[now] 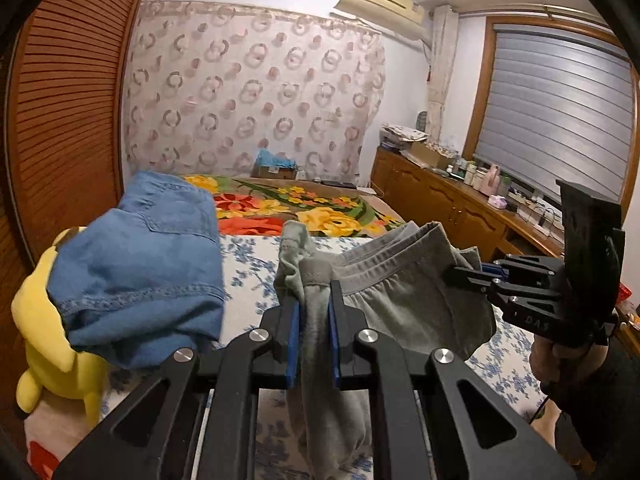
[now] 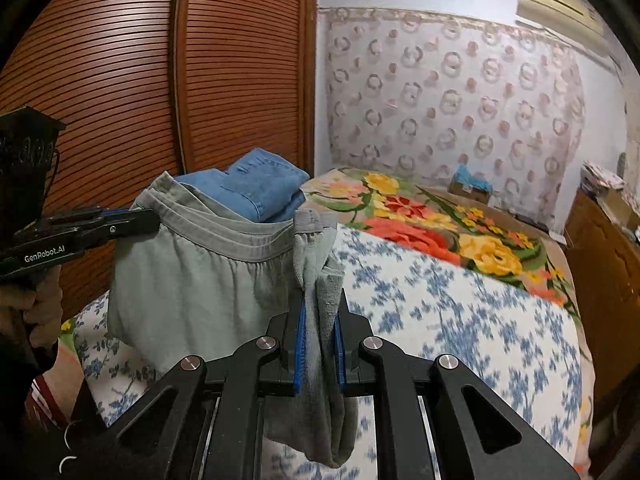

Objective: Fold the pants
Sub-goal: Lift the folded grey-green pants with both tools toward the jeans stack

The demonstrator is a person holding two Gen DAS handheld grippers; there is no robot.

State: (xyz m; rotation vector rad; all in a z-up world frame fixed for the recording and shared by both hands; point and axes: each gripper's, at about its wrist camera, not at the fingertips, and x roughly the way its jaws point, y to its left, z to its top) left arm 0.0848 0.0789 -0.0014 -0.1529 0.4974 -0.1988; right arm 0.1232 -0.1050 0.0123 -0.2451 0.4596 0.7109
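You are holding the soft grey-green cotton pants (image 1: 400,300) up in the air above the bed with the blue-flowered white sheet (image 1: 248,264), one gripper at each end of the elastic waistband. Your left gripper (image 1: 314,332) has its blue-padded jaws closed on a bunched corner of the waistband, and the cloth hangs down between the fingers and below them. Your right gripper (image 2: 320,344) does the same at the other corner, jaws clamped on a gathered fold of grey fabric.

Held this way, the waistband (image 2: 224,236) stretches between your two hands and the rest of the garment drops freely, which should let the legs hang straight and shake out creases before you lay anything down. The lower ends of the legs are out of view, so you cannot tell whether they clear the bed.

A folded blue denim garment (image 1: 140,264) sits at the far left of the bed, resting partly over a yellow plush toy (image 1: 52,352); it looks like a finished piece set aside, well apart from your working area. A bright floral blanket (image 2: 440,220) covers the far part of the bed.

By my judgement the folding itself is not yet begun: the open stretch of sheet in front of you seems the natural place to lower the pants flat.
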